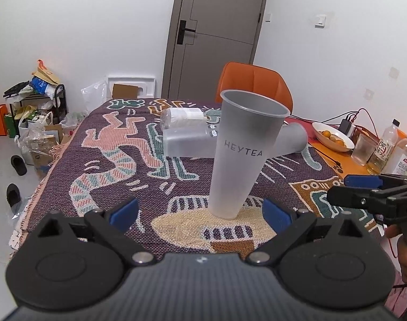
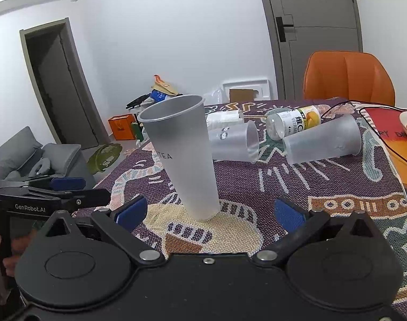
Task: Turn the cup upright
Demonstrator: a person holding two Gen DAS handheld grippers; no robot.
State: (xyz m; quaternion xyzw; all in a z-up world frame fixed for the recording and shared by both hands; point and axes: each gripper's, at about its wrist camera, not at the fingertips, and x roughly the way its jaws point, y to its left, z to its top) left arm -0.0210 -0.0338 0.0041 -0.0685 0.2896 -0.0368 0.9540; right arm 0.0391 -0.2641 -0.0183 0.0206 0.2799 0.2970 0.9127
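Observation:
A frosted HEYTEA cup (image 1: 243, 155) stands upright, mouth up, on the patterned cloth (image 1: 117, 165); it also shows in the right wrist view (image 2: 187, 157). My left gripper (image 1: 200, 214) is open, its blue pads either side of the cup's base and a little nearer than it, not touching. My right gripper (image 2: 210, 211) is open just in front of the cup. Each gripper shows in the other's view, the right at the right edge (image 1: 369, 190) and the left at the left edge (image 2: 59, 190). Two more frosted cups (image 2: 235, 141) (image 2: 323, 139) lie on their sides behind.
Two plastic bottles (image 2: 294, 121) (image 2: 224, 117) lie on the cloth behind the cups. An orange chair (image 1: 254, 85) stands at the far side. A bowl of oranges (image 1: 331, 136), a glass (image 1: 363, 149), bottles (image 1: 387, 147) and cables sit at the right.

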